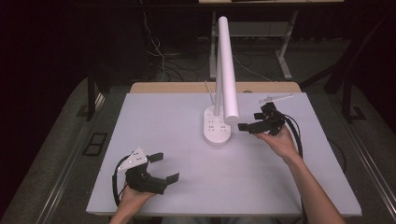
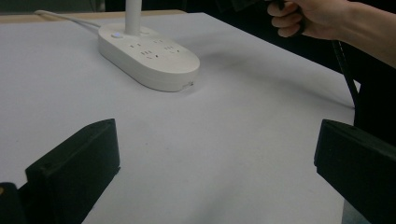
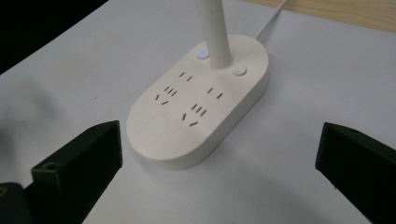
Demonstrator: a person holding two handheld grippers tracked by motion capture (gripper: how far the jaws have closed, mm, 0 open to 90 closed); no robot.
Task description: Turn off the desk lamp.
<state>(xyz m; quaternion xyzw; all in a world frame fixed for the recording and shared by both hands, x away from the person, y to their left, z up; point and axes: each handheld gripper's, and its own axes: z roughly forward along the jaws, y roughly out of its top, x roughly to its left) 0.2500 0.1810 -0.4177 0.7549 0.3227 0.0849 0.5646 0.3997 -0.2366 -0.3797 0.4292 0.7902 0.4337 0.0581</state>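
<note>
Lamp base (image 3: 198,105) sits on the desk (image 1: 154,121) straight ahead of my right claw (image 1: 250,127), just below and between its jaws; jaws wide apart, nothing in them, not touching it; a small light glows beside the stem (image 3: 213,30), so I'd judge the switching done; left claw (image 1: 164,167) also spread, holding nothing, lamp well beyond it; remaining: pull clear.

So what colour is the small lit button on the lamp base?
Blue, on the white lamp base; the lit button shows best in the right gripper view.
</note>
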